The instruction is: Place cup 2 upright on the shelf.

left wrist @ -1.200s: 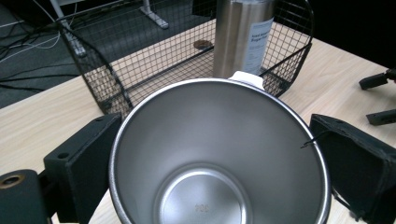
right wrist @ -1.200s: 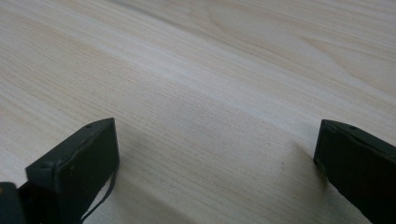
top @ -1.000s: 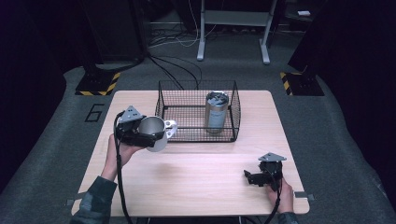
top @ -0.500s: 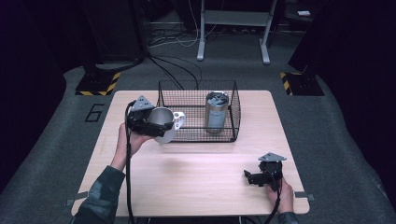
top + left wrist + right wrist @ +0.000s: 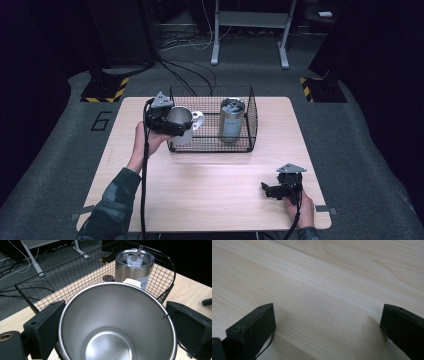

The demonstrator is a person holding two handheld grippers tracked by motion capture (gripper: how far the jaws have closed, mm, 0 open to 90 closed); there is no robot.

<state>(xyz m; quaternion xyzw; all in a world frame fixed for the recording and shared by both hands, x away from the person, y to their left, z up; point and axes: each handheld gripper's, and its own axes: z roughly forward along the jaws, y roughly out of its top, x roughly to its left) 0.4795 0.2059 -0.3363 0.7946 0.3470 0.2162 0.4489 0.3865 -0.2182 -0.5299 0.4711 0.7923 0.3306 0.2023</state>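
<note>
A pale wooden surface (image 5: 210, 185) carries a black wire basket (image 5: 250, 112) set against its far edge, a little left of the middle. Inside the basket, toward its right end, a stainless steel tumbler (image 5: 232, 120) stands upright with a clear lid on top — the left gripper view shows that lid and a label on the tumbler's side. At the basket's left end the left hand-held gripper (image 5: 170, 122) holds a stainless steel mug (image 5: 181, 124) over the basket's rim; its two black jaws press the mug's wall from either side, and the mug's open mouth faces the gripper's camera, empty inside, with a white handle on the far side. Whether the mug touches the basket wire I cannot tell. Near the surface's near right corner the right hand-held gripper (image 5: 270, 190) rests low on the wood, its jaws spread wide apart with bare wood grain between them
</note>
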